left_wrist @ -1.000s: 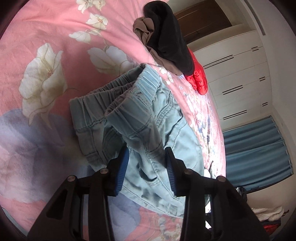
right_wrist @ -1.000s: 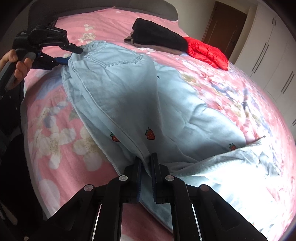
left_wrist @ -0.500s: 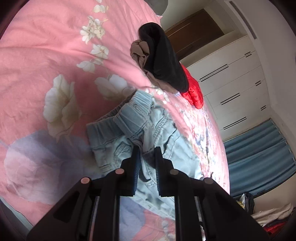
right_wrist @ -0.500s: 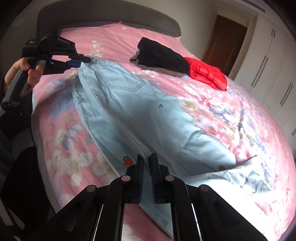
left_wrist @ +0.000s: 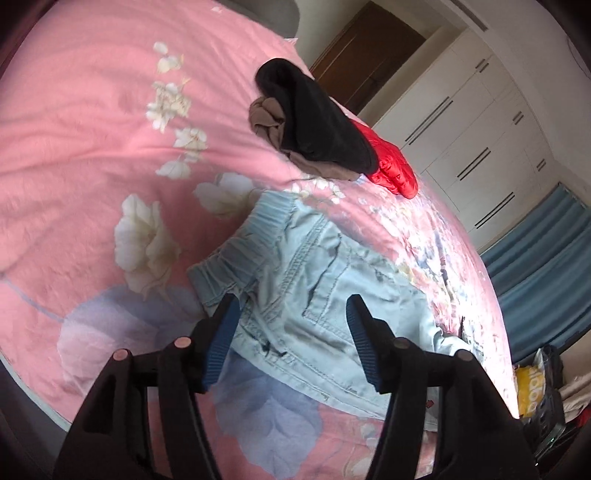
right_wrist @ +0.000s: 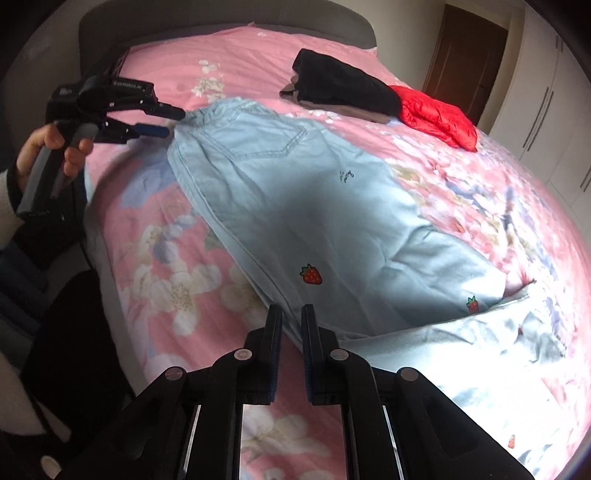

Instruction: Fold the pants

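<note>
Light blue denim pants [right_wrist: 314, 206] with small strawberry patches lie on the pink floral bed, waistband toward the headboard, legs running to the lower right. In the left wrist view the waistband and pocket area of the pants [left_wrist: 306, 280] lie flat. My left gripper [left_wrist: 291, 325] is open just above the waistband end; it also shows in the right wrist view [right_wrist: 166, 122], open beside the waistband corner. My right gripper [right_wrist: 291, 325] is shut on the pants' folded side edge near the front of the bed.
A black garment [right_wrist: 343, 88] over a brown one and a red puffer jacket [right_wrist: 439, 114] lie at the far side of the bed. A grey headboard [right_wrist: 221, 26], white wardrobes [left_wrist: 472, 122] and blue curtains [left_wrist: 546, 266] surround the bed.
My left gripper was shut on the waistband half a second ago and has now opened, letting the waistband rest on the bed. My right gripper stays shut on the pants' edge.
</note>
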A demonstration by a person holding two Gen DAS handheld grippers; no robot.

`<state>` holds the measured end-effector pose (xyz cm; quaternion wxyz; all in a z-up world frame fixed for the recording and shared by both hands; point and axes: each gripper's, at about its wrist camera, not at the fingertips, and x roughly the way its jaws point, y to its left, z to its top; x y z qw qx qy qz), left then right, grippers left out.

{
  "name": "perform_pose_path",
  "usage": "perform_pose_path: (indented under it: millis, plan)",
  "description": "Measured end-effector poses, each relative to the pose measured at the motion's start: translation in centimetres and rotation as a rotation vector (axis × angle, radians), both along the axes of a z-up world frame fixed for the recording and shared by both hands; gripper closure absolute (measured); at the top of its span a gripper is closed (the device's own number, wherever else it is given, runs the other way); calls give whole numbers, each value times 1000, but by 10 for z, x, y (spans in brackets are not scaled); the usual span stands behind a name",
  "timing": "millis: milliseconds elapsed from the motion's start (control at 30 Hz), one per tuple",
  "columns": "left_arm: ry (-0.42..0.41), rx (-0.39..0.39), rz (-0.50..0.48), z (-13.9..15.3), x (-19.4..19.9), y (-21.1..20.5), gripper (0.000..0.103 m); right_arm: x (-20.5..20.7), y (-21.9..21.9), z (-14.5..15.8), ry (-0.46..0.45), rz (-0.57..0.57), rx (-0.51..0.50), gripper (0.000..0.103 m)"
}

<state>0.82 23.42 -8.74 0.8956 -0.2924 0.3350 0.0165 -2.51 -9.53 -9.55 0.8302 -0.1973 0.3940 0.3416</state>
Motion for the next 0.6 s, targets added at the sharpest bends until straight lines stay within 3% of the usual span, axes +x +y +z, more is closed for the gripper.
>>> perform_pose_path:
  millis: [100, 200, 333, 400, 467, 533, 600]
  plan:
    - [-24, 93, -86, 7, 14, -34, 44, 9, -3, 7, 21, -50, 101, 95]
    - [-14, 148, -213, -4, 26, -71, 42, 24, -1, -7, 32, -135, 87, 95]
    - [166, 266, -298, -50, 44, -99, 42, 33, 3, -46, 137, -167, 34, 95]
    - [158, 383, -330, -55, 42, -112, 40, 34, -2, -41, 158, -161, 70, 94]
    - [161, 425, -363, -50, 42, -120, 33, 40, -17, -28, 224, -172, 144, 94]
    - [149, 412, -374, -43, 42, -123, 32, 50, -41, -11, 242, -212, 229, 87]
    - [109, 421, -397, -34, 43, -136, 32, 66, -73, 5, 233, -309, 297, 59]
